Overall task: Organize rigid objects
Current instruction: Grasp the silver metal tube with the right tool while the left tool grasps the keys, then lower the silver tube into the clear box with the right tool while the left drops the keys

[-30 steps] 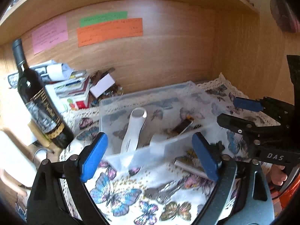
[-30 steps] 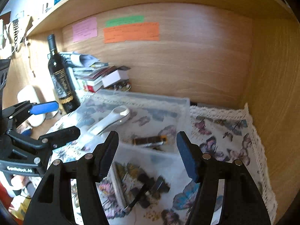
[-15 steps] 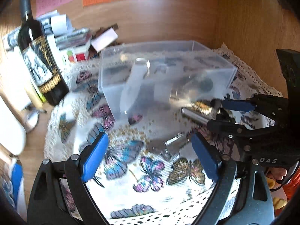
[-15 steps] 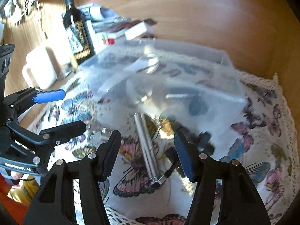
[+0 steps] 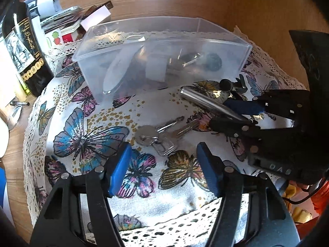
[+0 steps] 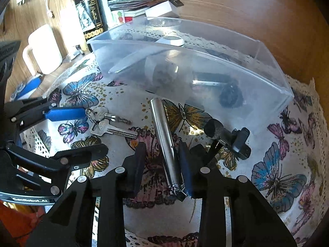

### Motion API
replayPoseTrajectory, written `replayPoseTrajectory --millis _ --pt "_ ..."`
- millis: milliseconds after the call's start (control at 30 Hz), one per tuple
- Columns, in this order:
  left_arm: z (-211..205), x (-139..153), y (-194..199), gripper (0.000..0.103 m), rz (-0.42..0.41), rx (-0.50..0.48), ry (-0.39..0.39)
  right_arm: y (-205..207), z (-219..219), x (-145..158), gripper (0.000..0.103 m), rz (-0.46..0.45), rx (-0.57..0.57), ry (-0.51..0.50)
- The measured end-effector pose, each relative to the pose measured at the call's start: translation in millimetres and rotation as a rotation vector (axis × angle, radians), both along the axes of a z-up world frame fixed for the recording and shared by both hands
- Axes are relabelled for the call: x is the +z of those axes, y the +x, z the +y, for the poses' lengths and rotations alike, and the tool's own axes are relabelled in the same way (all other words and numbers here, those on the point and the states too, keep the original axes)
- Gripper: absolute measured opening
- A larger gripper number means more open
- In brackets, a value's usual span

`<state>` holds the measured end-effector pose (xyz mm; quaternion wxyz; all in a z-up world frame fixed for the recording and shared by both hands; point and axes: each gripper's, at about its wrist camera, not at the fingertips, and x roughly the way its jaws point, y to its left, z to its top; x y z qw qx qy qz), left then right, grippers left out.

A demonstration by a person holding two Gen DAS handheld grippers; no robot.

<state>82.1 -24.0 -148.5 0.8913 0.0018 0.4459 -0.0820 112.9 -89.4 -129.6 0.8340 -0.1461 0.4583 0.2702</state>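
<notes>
A clear plastic box stands on the butterfly cloth and holds a white handled tool and small dark items. A steel cylinder lies in front of it. My right gripper straddles the cylinder's near end, with its jaws partly closed and a gap on the left side. A bunch of keys lies just ahead of my open, empty left gripper. A black knobbed clamp lies right of the cylinder.
A dark wine bottle stands at the back left beside stacked papers and boxes. A white mug sits on the wooden desk to the left. A wooden wall rises behind the box and to its right.
Both grippers have dropped toward the cloth and tilted down. My right gripper has closed in around the steel cylinder. My left gripper has come up to the keys.
</notes>
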Motion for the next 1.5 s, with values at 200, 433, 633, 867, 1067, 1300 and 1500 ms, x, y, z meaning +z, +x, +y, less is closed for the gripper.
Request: replayPoseTrajectory --millis 200,433,633,867,1067,1300,1500 --pt "-10.7 1.2 15.0 0.061 0.032 -0.042 0.026 4.5 -1.6 0.7 0.023 0.011 0.008 0.014" --pt "-19.4 2.6 24.1 0.035 0.017 -0.075 0.069 4.7 -13.9 5.0 0.014 0.020 -0.025 0.060" --pt "-8.7 4.9 21.3 0.023 -0.009 -0.048 0.045 0.6 -19.8 18.8 0.014 -0.013 -0.043 0.104" --pt "12.2 16.8 7.3 0.001 -0.042 0.013 0.006 -0.3 -20.4 37.2 0.014 -0.069 -0.060 0.135" --pt "22.6 27.5 -1.8 0.001 -0.084 0.032 -0.004 1.5 -21.6 47.7 0.014 -0.098 -0.079 0.156" --pt "31.8 42.7 -11.4 0.001 -0.122 0.043 -0.027 -2.5 -21.4 55.8 0.014 -0.115 -0.083 0.164" --pt "29.7 65.8 -15.6 0.001 -0.177 0.040 -0.031 -15.0 -18.3 68.9 0.014 -0.151 -0.057 0.187"
